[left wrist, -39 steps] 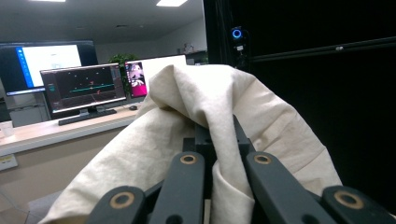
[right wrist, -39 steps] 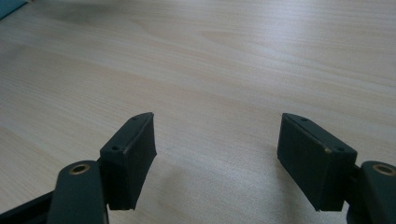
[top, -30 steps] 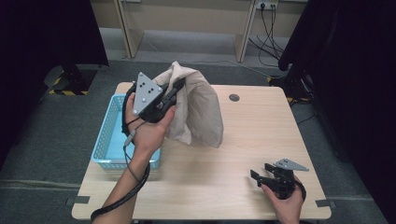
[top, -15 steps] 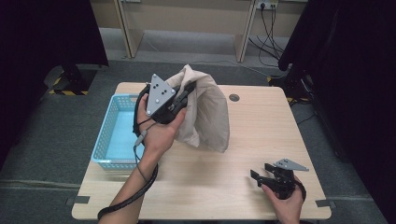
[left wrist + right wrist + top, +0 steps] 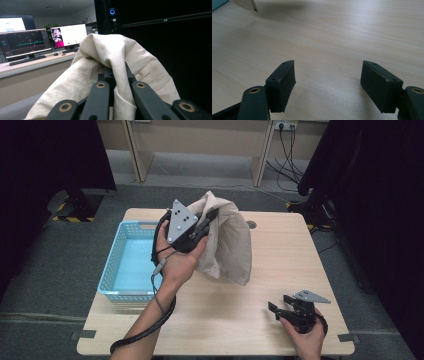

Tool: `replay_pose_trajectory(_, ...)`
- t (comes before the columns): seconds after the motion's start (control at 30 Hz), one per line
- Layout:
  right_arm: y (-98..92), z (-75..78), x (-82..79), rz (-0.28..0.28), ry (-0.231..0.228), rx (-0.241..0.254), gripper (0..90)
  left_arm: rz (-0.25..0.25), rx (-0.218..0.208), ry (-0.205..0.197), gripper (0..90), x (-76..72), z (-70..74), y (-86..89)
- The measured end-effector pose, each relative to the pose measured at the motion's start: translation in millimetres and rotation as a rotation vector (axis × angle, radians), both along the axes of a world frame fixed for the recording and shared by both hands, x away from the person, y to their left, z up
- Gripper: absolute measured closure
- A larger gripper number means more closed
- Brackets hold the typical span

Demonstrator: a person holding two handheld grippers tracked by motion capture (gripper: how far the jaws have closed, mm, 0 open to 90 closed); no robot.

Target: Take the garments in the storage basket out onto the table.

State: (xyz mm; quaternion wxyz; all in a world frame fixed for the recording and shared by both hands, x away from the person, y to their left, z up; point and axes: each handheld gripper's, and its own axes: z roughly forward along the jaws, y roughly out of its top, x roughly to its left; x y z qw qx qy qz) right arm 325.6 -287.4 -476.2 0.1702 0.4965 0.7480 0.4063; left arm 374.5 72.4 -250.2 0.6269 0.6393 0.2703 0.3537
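**Cloth lifted beside the basket**

The beige cloth (image 5: 227,240) hangs in the air just to the right of the blue basket (image 5: 127,265), bunched at the top and draping down so that its lower folds reach the wooden table (image 5: 240,330). Whether the hem rests on the wood or hangs just above it cannot be told from the high view. The left gripper (image 5: 207,220) has its jaws closed on the gathered top of the cloth; in the left gripper view the fabric (image 5: 110,57) is pinched between the two black jaws and spills over both of them. The left hand (image 5: 180,262) holds this gripper over the basket's right edge, and its cable trails down along the forearm toward the near edge of the table.

The basket sits on the left part of the table, its pale blue floor showing.

Well to the right of the basket, near the front right corner of the table, the right hand (image 5: 305,332) holds the right gripper (image 5: 277,309) low over the wood. Its jaws stand wide apart with nothing between them, and the right gripper view shows bare tabletop (image 5: 332,37) in the gap, with a corner of the cloth (image 5: 247,4) at the upper left.
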Motion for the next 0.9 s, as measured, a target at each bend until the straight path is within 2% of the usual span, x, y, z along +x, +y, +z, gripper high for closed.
replay_pose_trajectory(0.67, 0.5, 0.0, 0.1, 0.000, -0.001, -0.001, 28.8, -0.026, 0.016, 0.027, 88.3, 4.9, -7.8, -16.1)
replay_pose_trajectory(0.9, 0.5, 0.1, 0.3, 0.001, -0.002, -0.002, 28.8, -0.038, 0.021, 0.047, 88.3, 9.5, -13.0, -21.9)
